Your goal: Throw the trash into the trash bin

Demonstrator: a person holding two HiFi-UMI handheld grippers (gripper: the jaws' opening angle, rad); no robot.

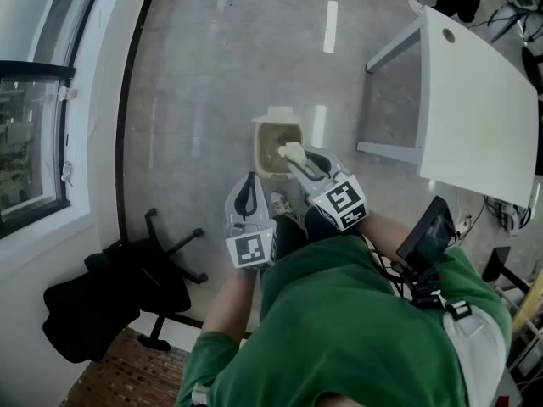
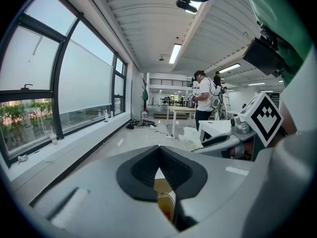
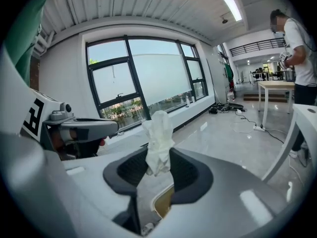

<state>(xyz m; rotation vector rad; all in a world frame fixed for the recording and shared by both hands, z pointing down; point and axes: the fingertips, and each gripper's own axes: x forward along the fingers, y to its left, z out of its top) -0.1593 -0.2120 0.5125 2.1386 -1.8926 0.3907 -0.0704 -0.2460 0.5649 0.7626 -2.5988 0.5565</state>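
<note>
Over bare grey floor [image 1: 195, 75], right gripper [image 1: 298, 158] pinching the white wad of trash [image 1: 292, 150] just above the open trash bin [image 1: 260, 153]; left gripper [image 1: 248, 195] pressed together, empty, just beside. Drop step at hand, seemingly: next calls for spreading those jaws squarely over the bin's mouth. Open floor all round; white table [image 1: 475, 100] well right, black chair [image 1: 127, 295] well left.

A crumpled white paper tissue [image 3: 158, 138] stands upright, its lower end pinched between the jaws of the right gripper [image 3: 159, 173]. In the head view it hangs over the open mouth of a cream rectangular plastic trash bin [image 1: 262, 161]. The bin stands upright, uncovered, on the grey concrete floor [image 1: 195, 100].
</note>
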